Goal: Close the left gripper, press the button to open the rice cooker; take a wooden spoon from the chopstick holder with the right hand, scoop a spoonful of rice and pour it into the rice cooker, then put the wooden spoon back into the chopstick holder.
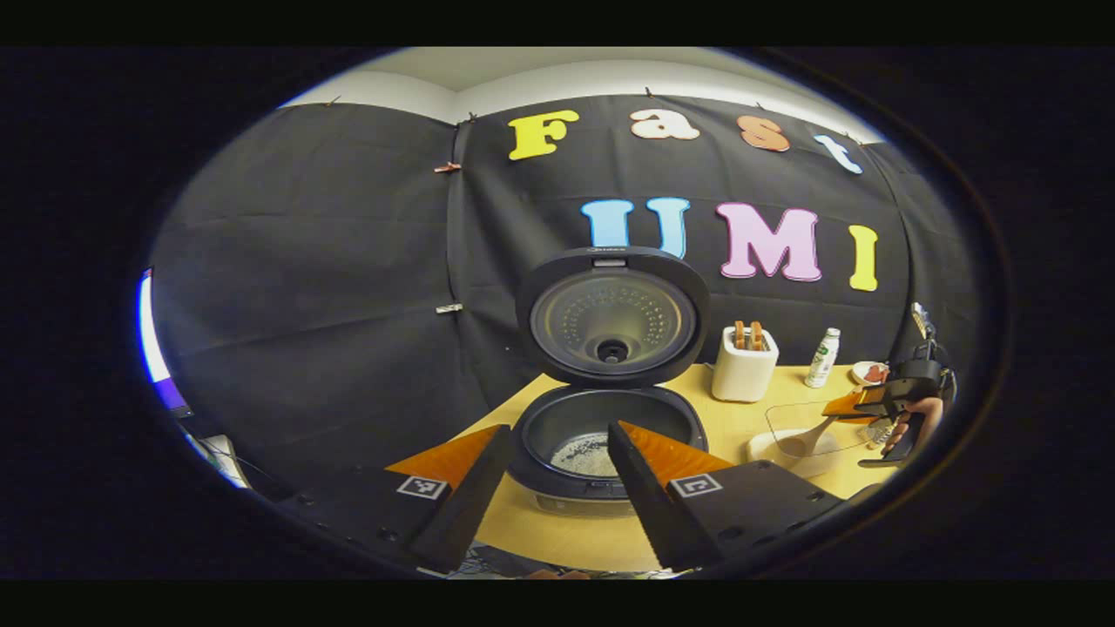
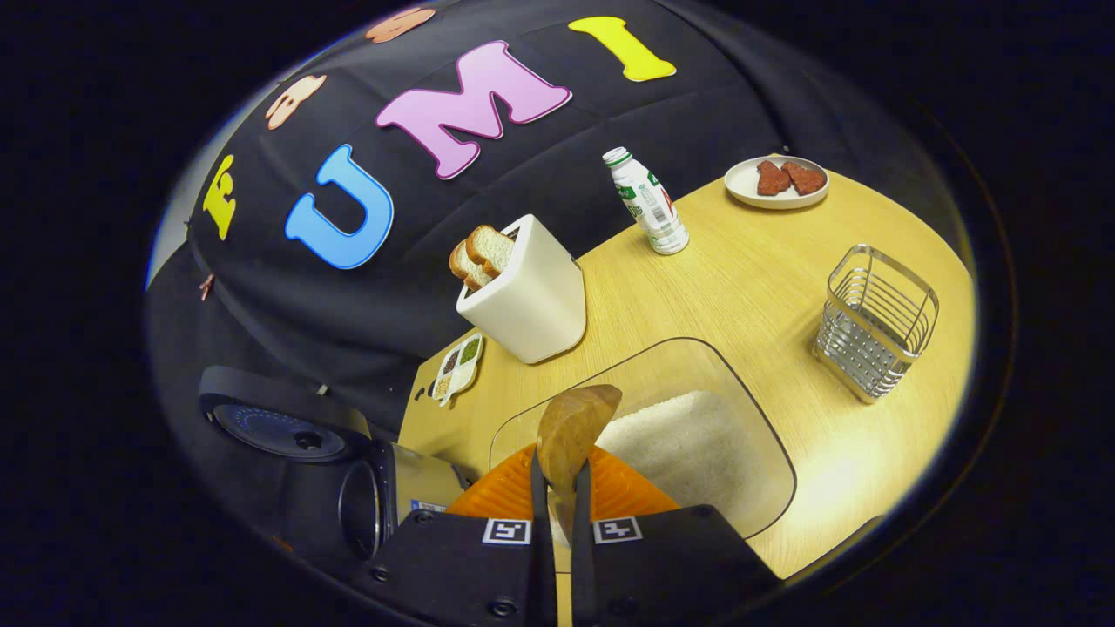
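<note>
Because the dark round rice cooker (image 1: 607, 435) already stands with its lid up in the lower centre of the left gripper view, its pot holding a little rice, the left tongs (image 1: 557, 475) hang idle in front of it, parted wide. In the right gripper view the right tongs (image 2: 557, 496) are pinched narrow on the handle of the brown wooden spoon (image 2: 571, 427), whose bowl points out over the clear rounded container of white rice (image 2: 688, 444) at lower centre — a hold that suits dipping for a scoop, I judge.

The silver wire chopstick holder (image 2: 874, 322) sits at the right of the frame, well apart from the container (bare pale wooden tabletop (image 2: 749, 261) lies between). A white toaster with bread slices (image 2: 523, 300) stands behind the container, a white bottle (image 2: 649, 205) farther back. The cooker lies at lower left, just beside the container, so the carry looks short — its raised lid is the edge to mind.
</note>
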